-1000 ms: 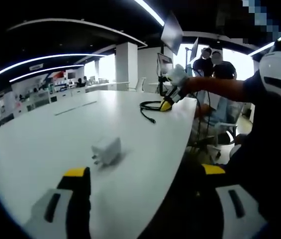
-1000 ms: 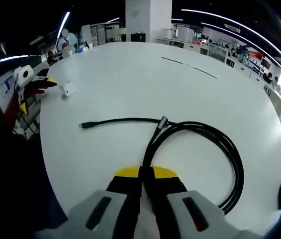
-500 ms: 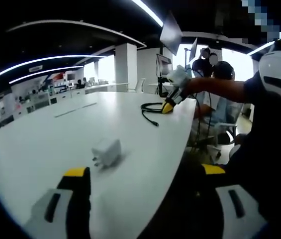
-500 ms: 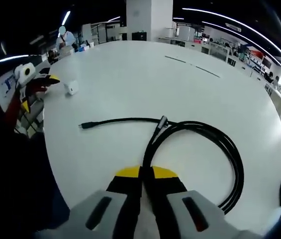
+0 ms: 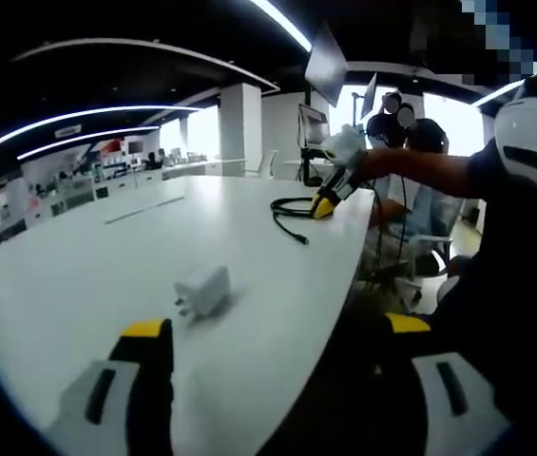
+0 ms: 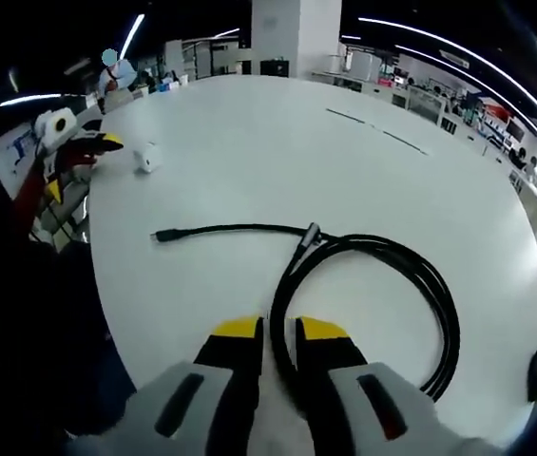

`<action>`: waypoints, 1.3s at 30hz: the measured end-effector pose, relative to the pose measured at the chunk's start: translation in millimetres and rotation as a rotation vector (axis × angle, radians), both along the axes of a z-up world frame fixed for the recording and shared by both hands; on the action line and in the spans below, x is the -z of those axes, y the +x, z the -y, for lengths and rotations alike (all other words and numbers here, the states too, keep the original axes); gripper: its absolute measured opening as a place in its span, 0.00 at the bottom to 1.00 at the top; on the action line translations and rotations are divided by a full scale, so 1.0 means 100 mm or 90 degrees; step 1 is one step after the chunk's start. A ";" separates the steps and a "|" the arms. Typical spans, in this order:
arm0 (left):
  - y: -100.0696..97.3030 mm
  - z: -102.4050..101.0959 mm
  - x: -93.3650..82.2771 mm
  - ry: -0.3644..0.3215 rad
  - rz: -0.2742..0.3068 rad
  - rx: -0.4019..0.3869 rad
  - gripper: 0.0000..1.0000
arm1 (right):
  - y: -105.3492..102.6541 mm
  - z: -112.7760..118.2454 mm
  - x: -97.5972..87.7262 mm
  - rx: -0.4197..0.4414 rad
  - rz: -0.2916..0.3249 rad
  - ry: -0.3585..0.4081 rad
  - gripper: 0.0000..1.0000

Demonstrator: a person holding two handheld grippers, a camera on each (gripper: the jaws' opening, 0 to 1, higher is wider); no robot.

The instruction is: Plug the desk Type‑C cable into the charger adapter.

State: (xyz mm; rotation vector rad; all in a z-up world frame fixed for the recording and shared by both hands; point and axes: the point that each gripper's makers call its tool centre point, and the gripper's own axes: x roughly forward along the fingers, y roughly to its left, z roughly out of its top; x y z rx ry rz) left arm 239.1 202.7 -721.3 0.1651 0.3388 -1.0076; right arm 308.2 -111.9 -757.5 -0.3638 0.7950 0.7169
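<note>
Your right gripper (image 6: 278, 329) has its jaws slightly parted around the coiled black Type-C cable (image 6: 373, 285); your left gripper (image 5: 278, 328) is spread wide near the small white cube-shaped charger adapter (image 5: 202, 289).

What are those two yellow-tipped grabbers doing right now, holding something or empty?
Left gripper: jaws wide open, empty, the white charger adapter lying ahead of it.
Right gripper: jaws slightly apart astride the black cable; grip cannot be told.
</note>
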 end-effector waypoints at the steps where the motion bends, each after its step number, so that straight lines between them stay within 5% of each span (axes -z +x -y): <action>1: 0.00 -0.01 0.00 0.000 0.000 -0.001 0.90 | 0.00 0.00 -0.03 -0.006 0.008 -0.005 0.17; 10: -0.02 0.00 0.00 -0.001 0.000 -0.002 0.90 | 0.06 -0.35 -0.24 -0.177 0.110 -0.061 0.19; 18: -0.03 -0.05 0.01 0.001 0.000 -0.010 0.90 | 0.07 -0.62 -0.23 -0.253 0.117 -0.071 0.22; 39: -0.03 -0.05 0.03 0.000 -0.004 -0.013 0.90 | 0.12 -0.77 -0.18 -0.345 0.104 -0.107 0.24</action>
